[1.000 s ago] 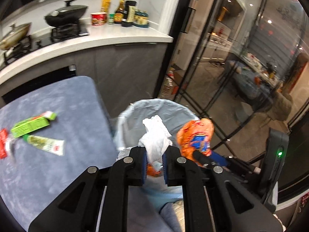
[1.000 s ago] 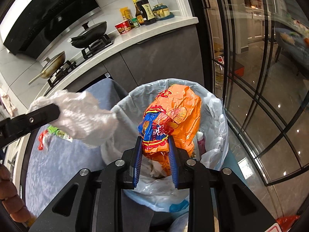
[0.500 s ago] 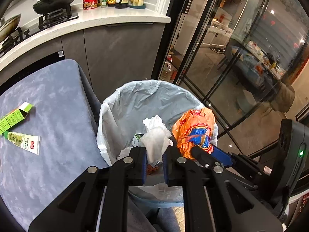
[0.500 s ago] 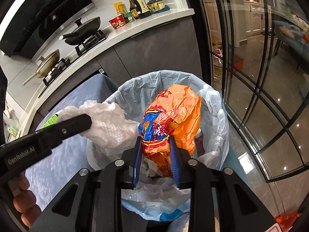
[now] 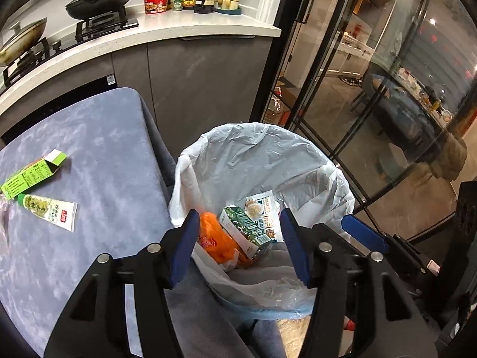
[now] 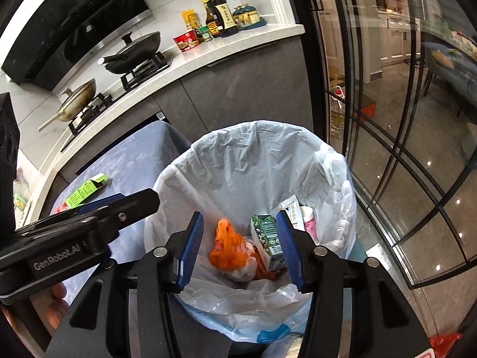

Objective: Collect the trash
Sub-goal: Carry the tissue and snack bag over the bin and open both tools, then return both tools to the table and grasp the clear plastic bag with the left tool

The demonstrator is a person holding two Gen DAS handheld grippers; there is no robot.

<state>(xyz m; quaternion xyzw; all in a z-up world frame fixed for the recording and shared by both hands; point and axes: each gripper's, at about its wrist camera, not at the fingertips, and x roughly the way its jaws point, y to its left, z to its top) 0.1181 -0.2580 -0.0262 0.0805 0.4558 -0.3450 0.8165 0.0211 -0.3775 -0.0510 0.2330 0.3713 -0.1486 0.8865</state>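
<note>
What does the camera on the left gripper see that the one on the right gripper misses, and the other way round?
Only the left wrist view shows the green-and-white squeeze tube lying on the blue-grey tablecloth.

Only the right wrist view shows the pink-and-white cylindrical container inside the bin, and the black range hood.

Both show the white plastic-lined trash bin, the crumpled orange wrapper and green drink carton in it, the open green cardboard box, and both grippers, left and right, open and empty.

light: bright indoor, even | glare: ceiling-light reflections on glass | edges: fisheye-bent, dark corners
</note>
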